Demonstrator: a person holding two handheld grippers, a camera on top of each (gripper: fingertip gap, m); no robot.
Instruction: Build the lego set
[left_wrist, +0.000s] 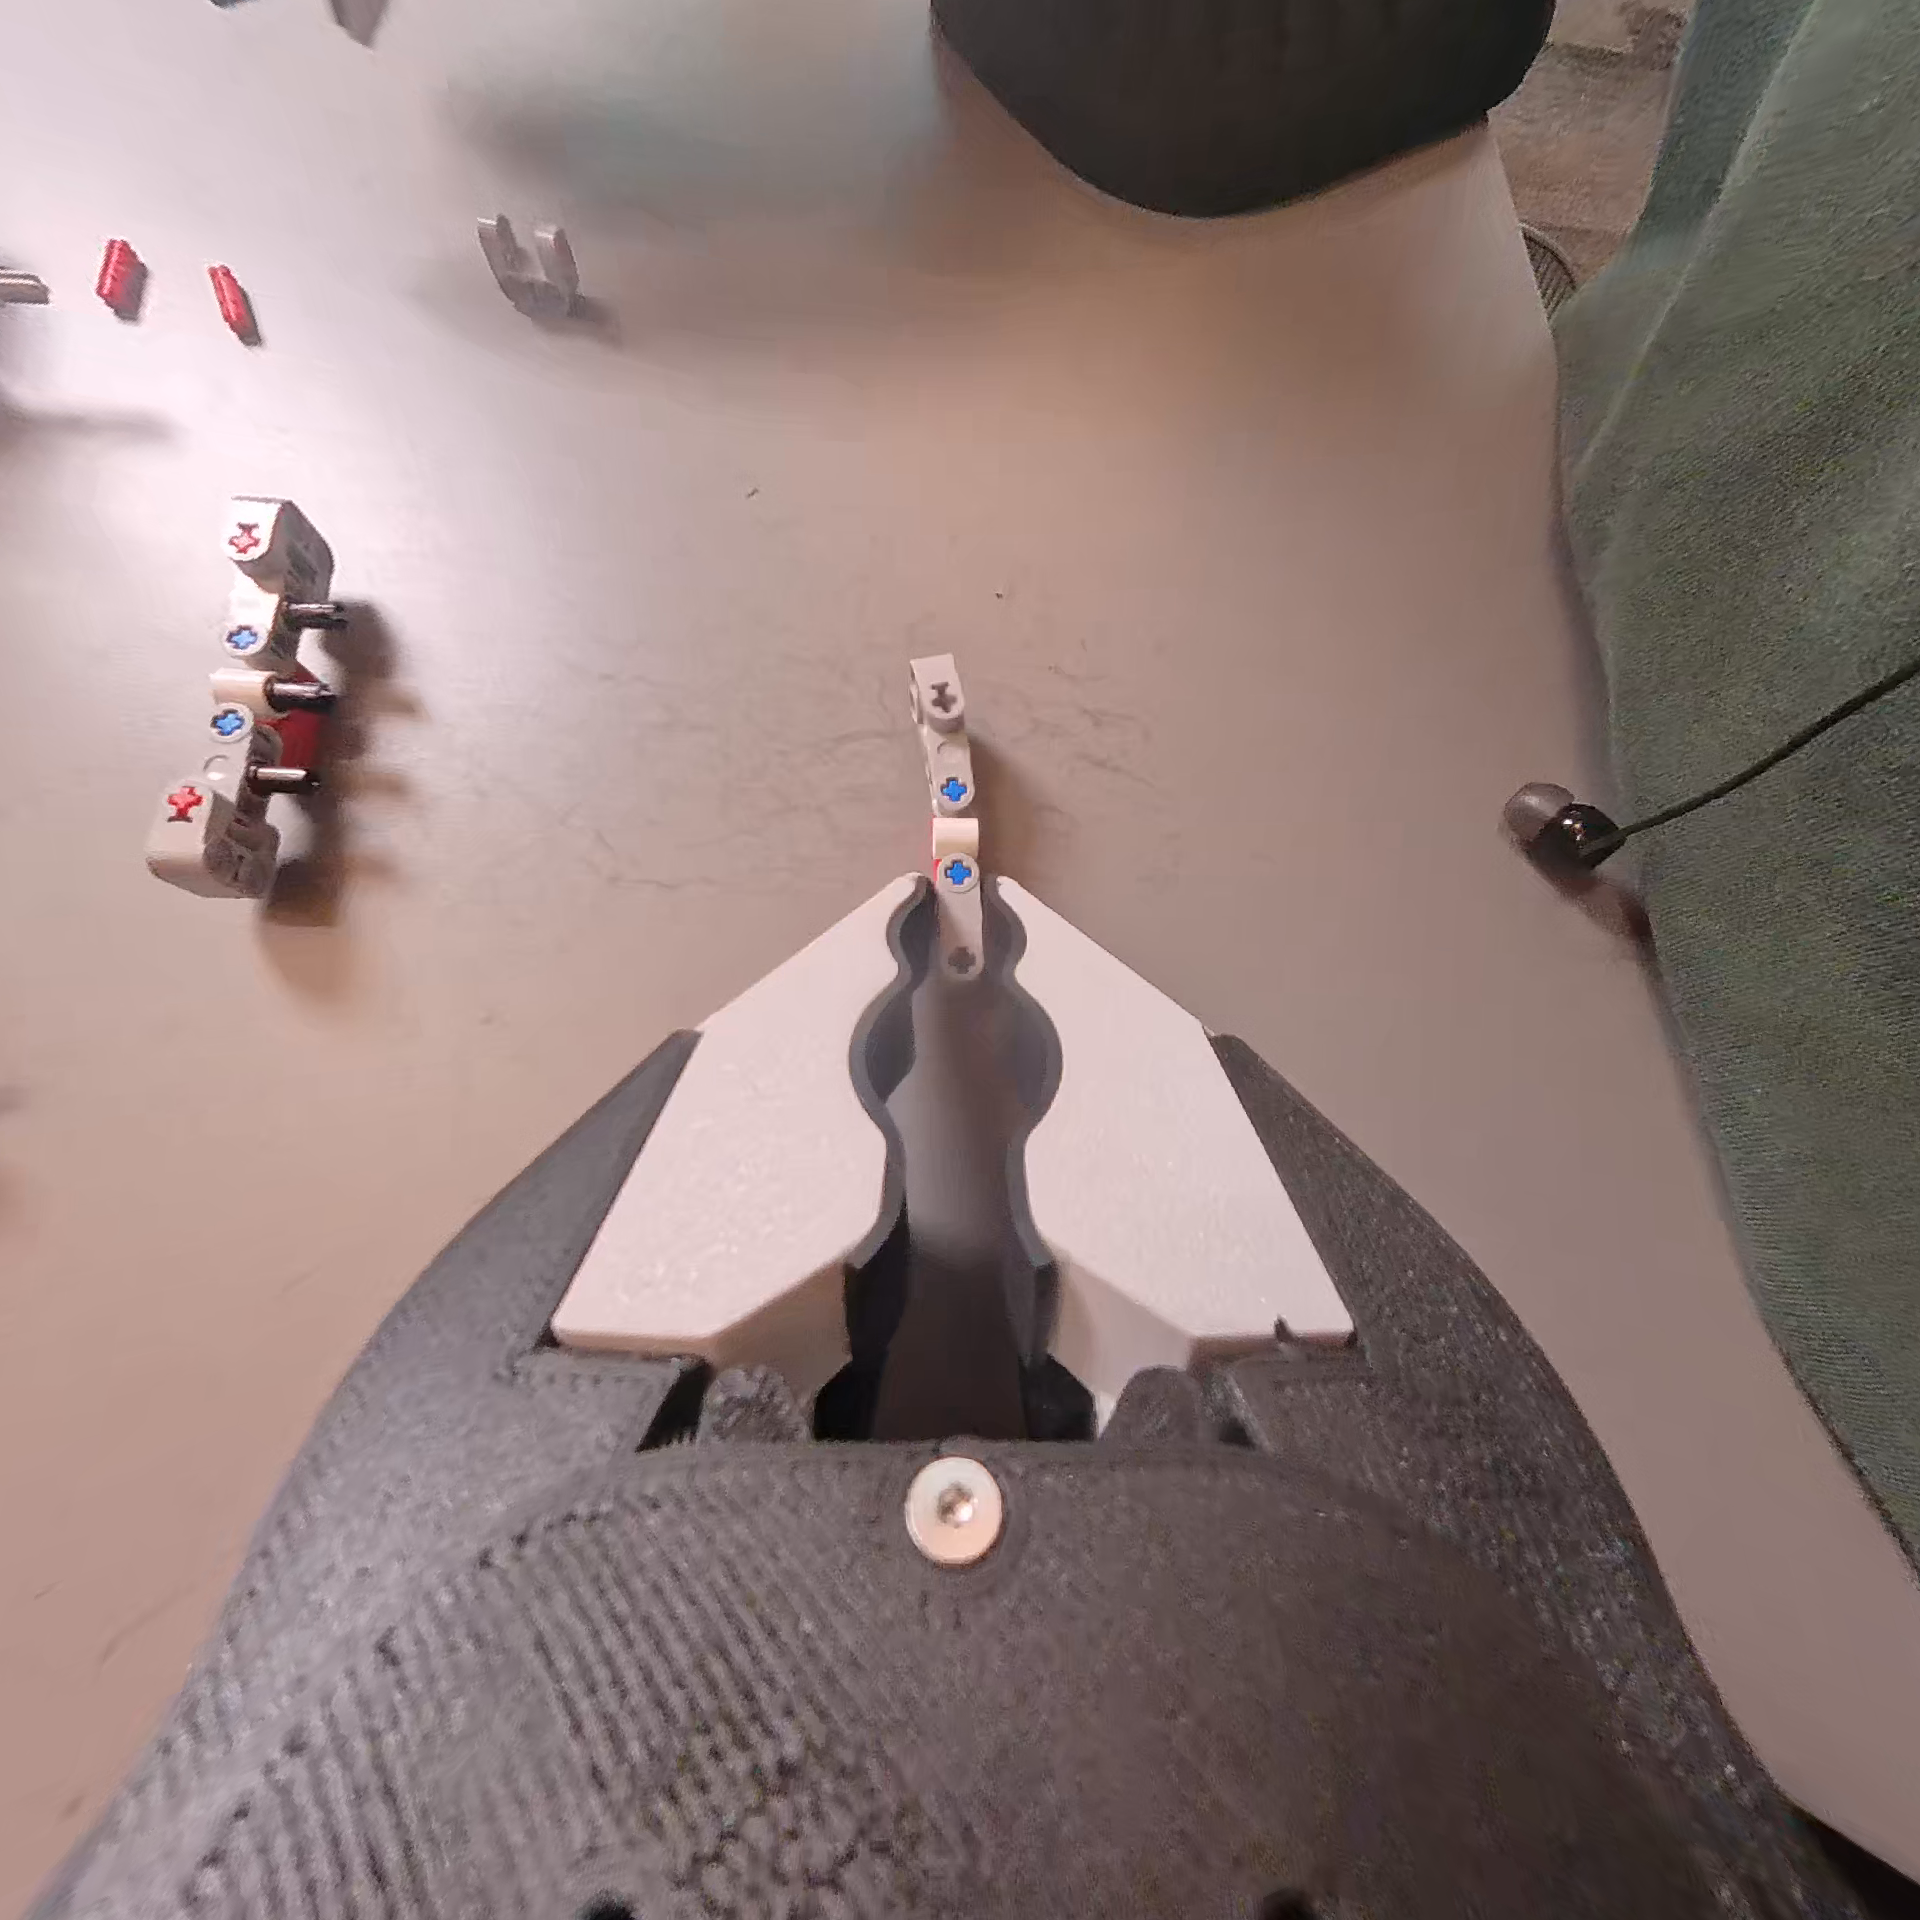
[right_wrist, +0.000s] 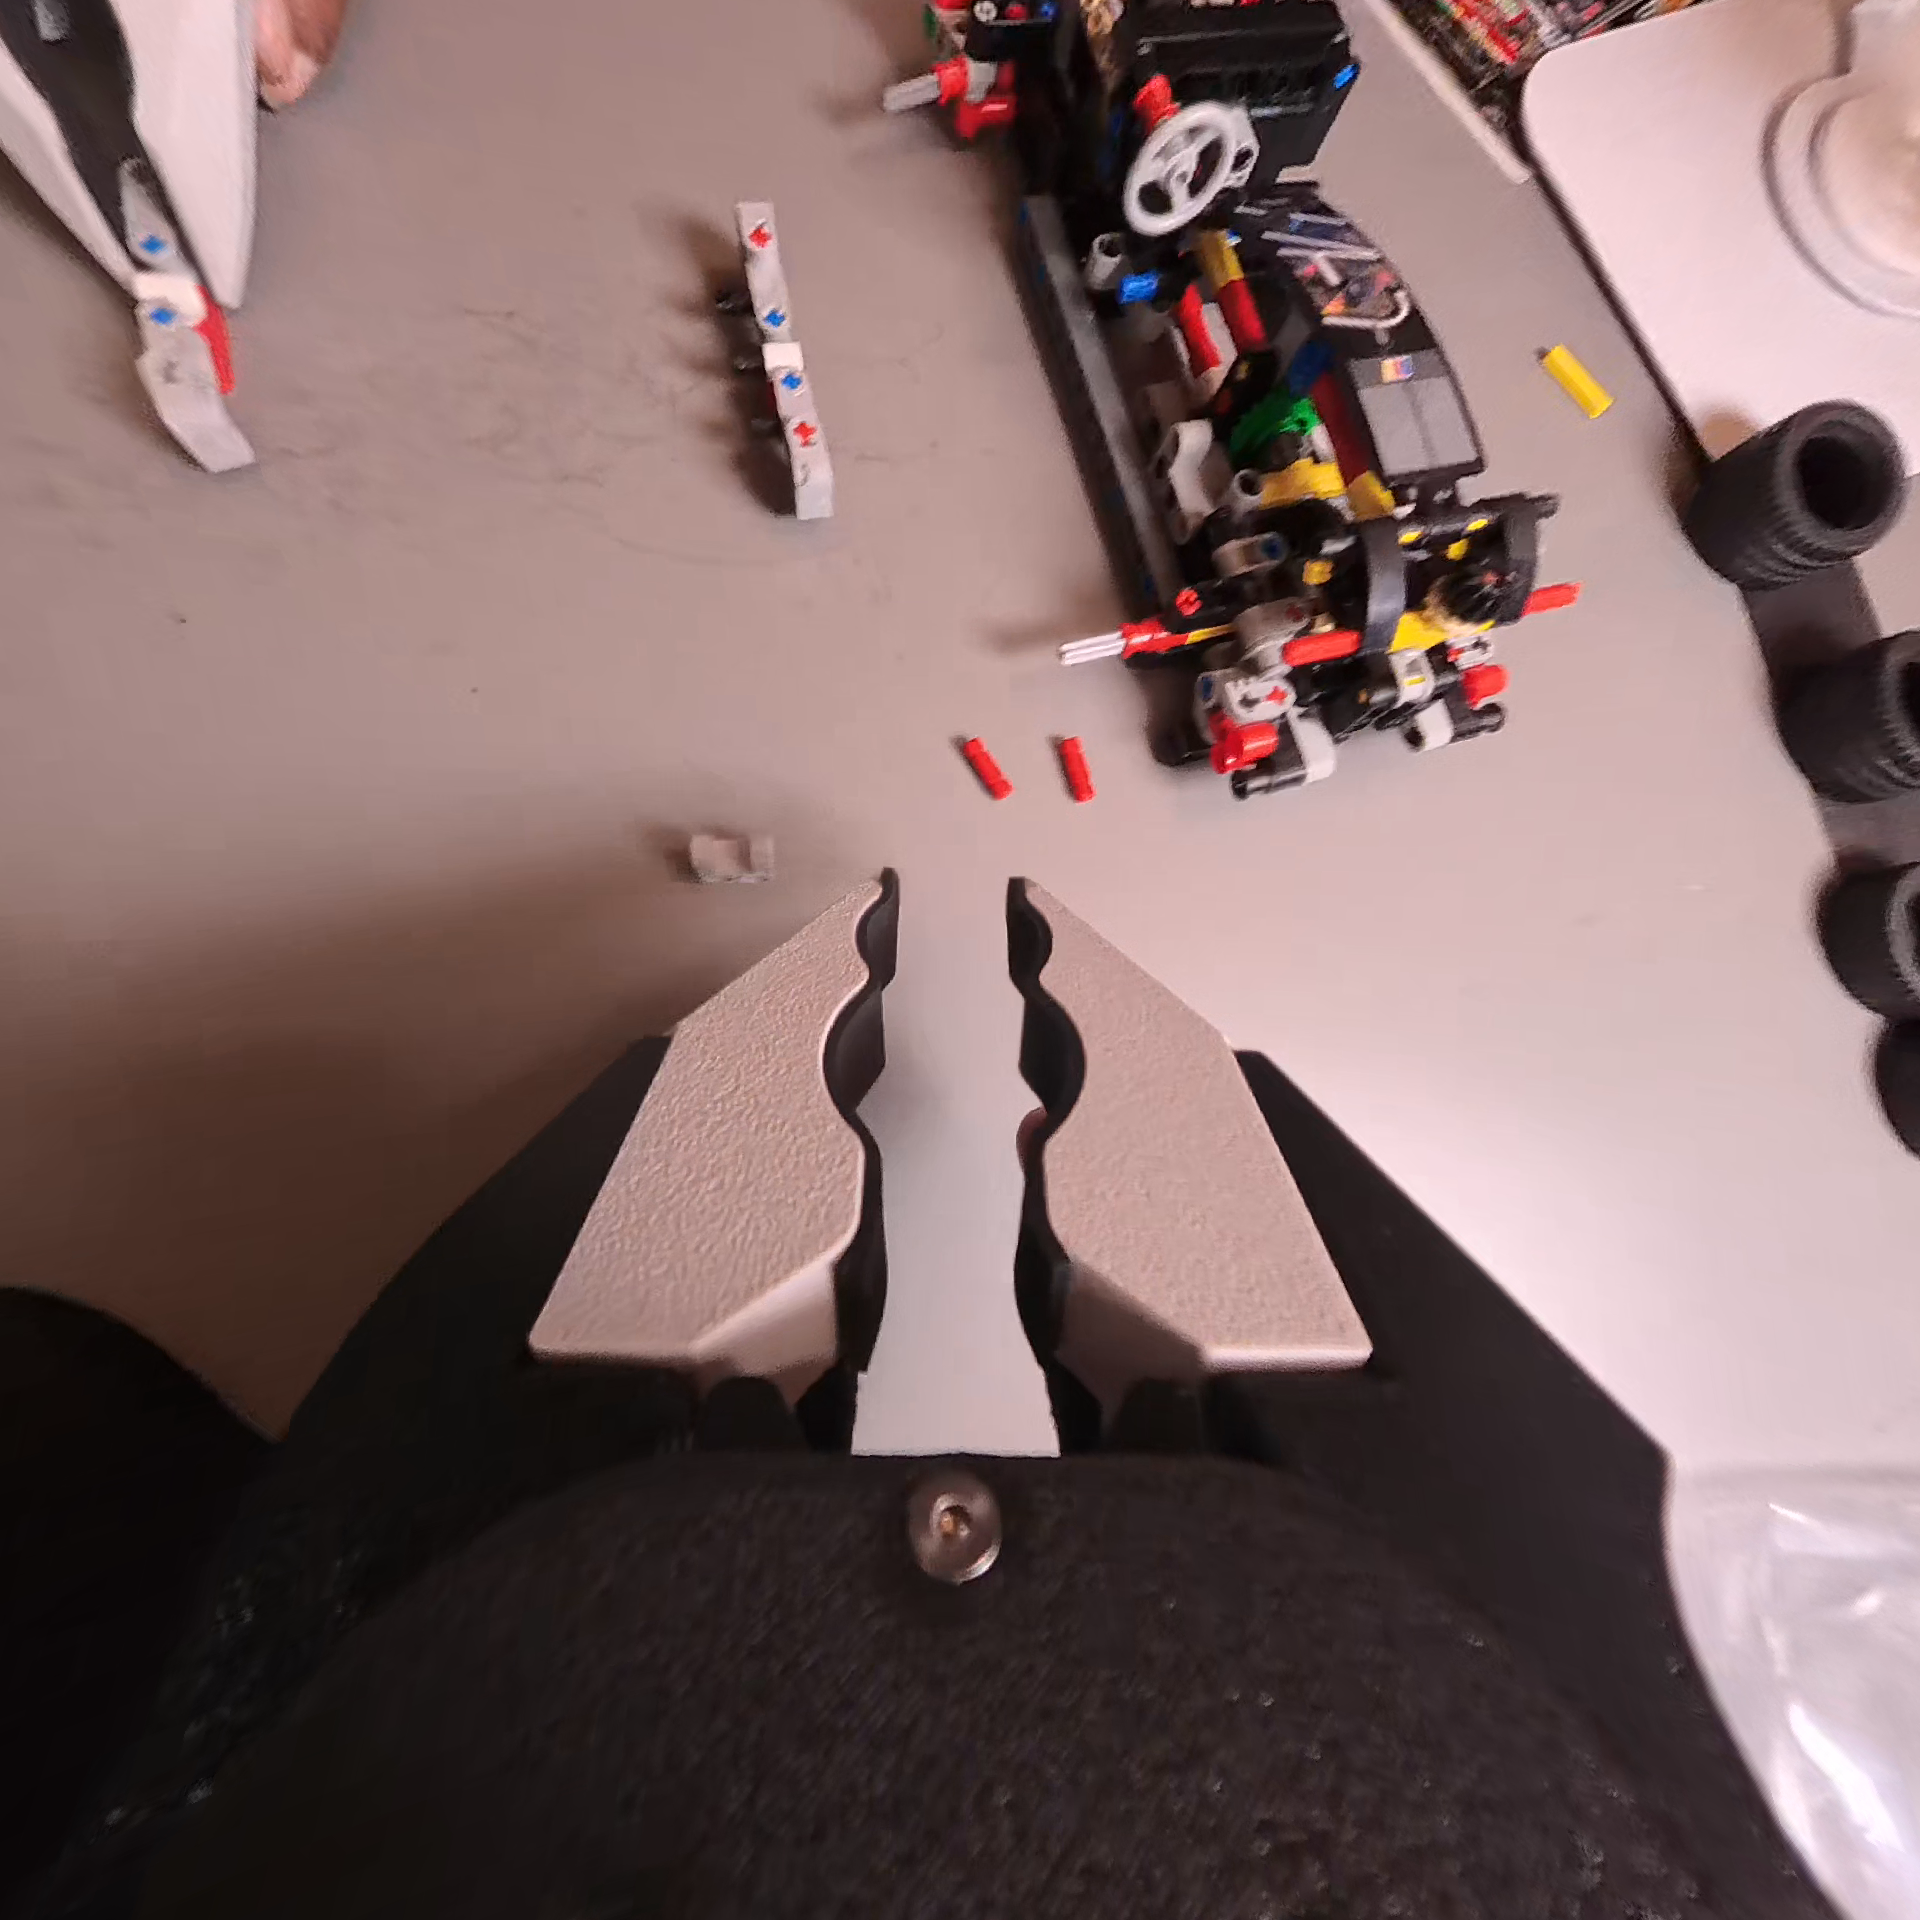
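Lego chassis (right_wrist: 1299, 416) sits on the grey table (right_wrist: 468, 675); left of it, the left gripper (left_wrist: 961, 883) pinches a grey beam assembly (left_wrist: 948, 790), while the right gripper (right_wrist: 951, 883) hovers spread near two red pins (right_wrist: 1029, 767).

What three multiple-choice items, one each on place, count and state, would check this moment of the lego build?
1. Where do the loose red pins lie?
A. On the table just ahead of the right claw
B. Inside a tyre
C. Between the left claw's fingers

2. How many loose red pins lie there?
A. One
B. Two
C. Four

3. What is the state of the left claw?
A. Open and empty
B. Out of view
C. Shut on the grey subassembly

Answers: 1 A, they rest on the bare table between the fingertips and the car chassis. 2 B, two short red pieces lie side by side. 3 C, its fingers pinch the strip's near end.
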